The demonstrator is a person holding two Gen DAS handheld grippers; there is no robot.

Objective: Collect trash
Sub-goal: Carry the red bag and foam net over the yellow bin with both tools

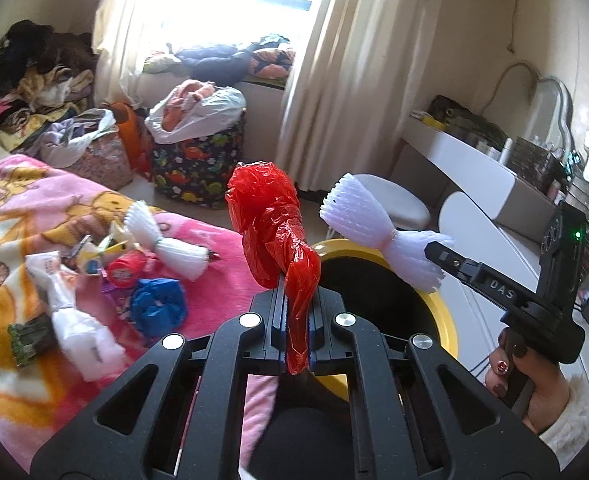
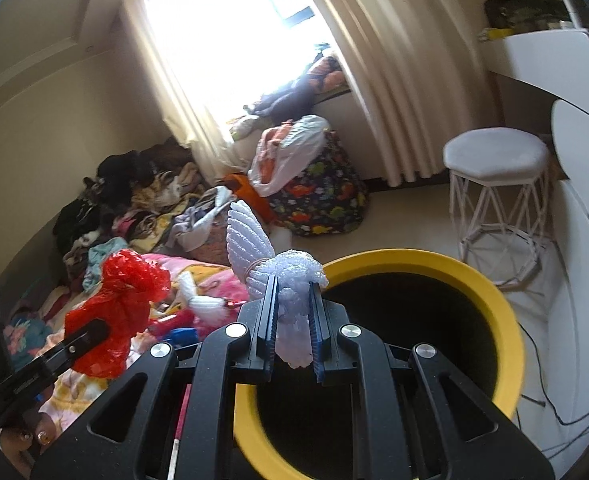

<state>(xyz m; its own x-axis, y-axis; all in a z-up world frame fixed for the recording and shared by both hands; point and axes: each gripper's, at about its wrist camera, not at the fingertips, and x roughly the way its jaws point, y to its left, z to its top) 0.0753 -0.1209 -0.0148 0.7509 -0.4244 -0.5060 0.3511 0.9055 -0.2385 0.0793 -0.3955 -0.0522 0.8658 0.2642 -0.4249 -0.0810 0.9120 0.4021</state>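
Only my left wrist view shows the leftover trash on the pink cartoon blanket [image 1: 22,216] of the bed: a second white foam net [image 1: 166,246], a crumpled blue bag [image 1: 158,306], wrappers. My right wrist view alone shows the white wire-legged stool [image 2: 498,184]. My left claw [image 1: 296,312] is clamped on a crinkly, twisted red plastic bag [image 1: 270,224] at the yellow bin's [image 1: 446,320] rim. My right claw [image 2: 292,320] is clamped on a ribbed white foam net [image 2: 254,248] tied at its waist, just over the bin's dark mouth.
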